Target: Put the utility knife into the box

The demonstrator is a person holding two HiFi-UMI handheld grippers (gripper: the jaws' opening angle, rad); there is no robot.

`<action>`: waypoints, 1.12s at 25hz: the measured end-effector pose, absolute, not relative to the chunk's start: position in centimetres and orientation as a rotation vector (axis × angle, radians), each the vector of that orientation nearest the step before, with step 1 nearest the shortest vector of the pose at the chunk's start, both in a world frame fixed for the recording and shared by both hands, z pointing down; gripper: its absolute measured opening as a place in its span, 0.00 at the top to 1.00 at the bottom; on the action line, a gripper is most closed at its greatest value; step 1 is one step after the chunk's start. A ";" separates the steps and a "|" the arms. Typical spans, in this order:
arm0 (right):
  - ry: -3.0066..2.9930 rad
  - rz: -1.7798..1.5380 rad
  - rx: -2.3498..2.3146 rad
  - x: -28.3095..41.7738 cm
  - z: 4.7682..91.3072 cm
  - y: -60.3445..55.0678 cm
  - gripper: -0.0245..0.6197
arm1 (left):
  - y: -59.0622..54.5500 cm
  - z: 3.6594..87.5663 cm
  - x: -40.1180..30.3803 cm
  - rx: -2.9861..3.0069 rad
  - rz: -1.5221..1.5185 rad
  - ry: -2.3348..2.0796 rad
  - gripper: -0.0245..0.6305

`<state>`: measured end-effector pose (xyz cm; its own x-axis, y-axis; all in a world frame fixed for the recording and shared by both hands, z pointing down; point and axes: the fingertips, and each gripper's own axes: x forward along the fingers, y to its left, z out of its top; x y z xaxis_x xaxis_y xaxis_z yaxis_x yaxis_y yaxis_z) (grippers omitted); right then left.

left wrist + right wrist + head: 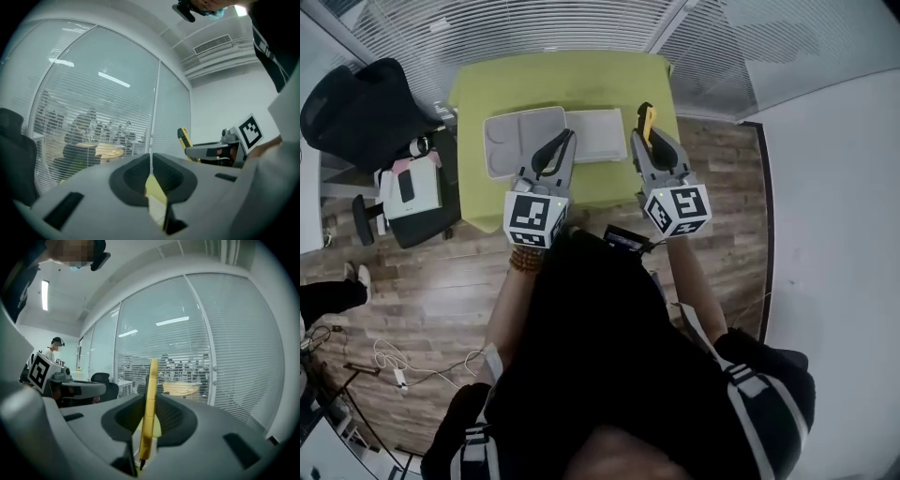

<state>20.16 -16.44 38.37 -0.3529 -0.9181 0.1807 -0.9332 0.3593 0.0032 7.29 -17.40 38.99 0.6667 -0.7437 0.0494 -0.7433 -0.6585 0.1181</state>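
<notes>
The right tool (151, 398) is clamped on the yellow utility knife (150, 423), which is held upright over the green counter (553, 80), just right of the open grey box (523, 141). The left tool (151, 157) is closed, with nothing held between its jaws.

A lime-green table (487, 84) stands on wood-plank floor (431, 291), black office chair (356, 108) beside, blind-covered glass walls (534, 23) behind.

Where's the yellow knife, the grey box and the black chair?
yellow knife (150, 399): right gripper view, the middle of its handle.
grey box (517, 142): head view, its flat grey middle.
black chair (358, 105): head view, its backrest.
</notes>
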 end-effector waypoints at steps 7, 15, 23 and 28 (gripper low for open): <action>-2.410 0.141 1.757 20.2 38.0 -16.7 0.85 | -18.5 39.5 6.0 2.735 -0.027 -1.191 0.92; -2.442 0.065 1.704 20.8 38.7 -19.5 0.85 | -21.0 39.8 6.8 2.757 -0.093 -1.217 0.92; -2.454 0.034 1.657 21.0 38.2 -21.1 0.85 | -21.3 39.6 7.7 2.782 -0.068 -1.199 0.92; -2.456 -0.001 1.633 20.6 38.3 -21.8 0.85 | -21.8 40.1 6.8 2.782 -0.040 -1.222 0.92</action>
